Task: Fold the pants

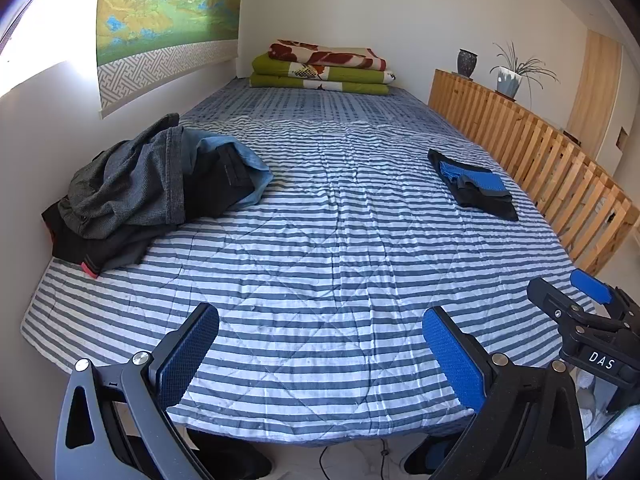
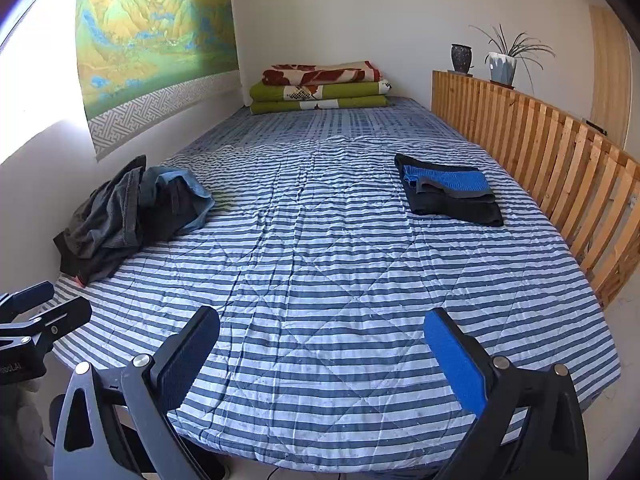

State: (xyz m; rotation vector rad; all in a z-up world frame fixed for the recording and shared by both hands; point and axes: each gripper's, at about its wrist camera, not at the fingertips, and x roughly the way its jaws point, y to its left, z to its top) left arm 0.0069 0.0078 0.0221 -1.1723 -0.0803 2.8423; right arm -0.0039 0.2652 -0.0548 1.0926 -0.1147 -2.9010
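Observation:
A heap of unfolded pants (image 1: 152,192) in grey, black and light blue denim lies at the bed's left side against the wall, also seen as the same heap (image 2: 132,216) from the right. A folded stack of dark and blue garments (image 1: 474,184) rests at the right of the bed (image 2: 452,194). My left gripper (image 1: 320,360) hovers over the bed's near edge, open, nothing between its fingers. My right gripper (image 2: 320,360) is open too and holds nothing; it shows at the right edge of the left wrist view (image 1: 576,300).
The blue-and-white striped quilt (image 1: 328,248) covers the bed. Folded green and red blankets (image 1: 324,68) are stacked at the far end. A wooden slatted rail (image 1: 532,160) runs along the right side, with a vase and a potted plant (image 1: 510,76) on it. A cable lies on the floor below.

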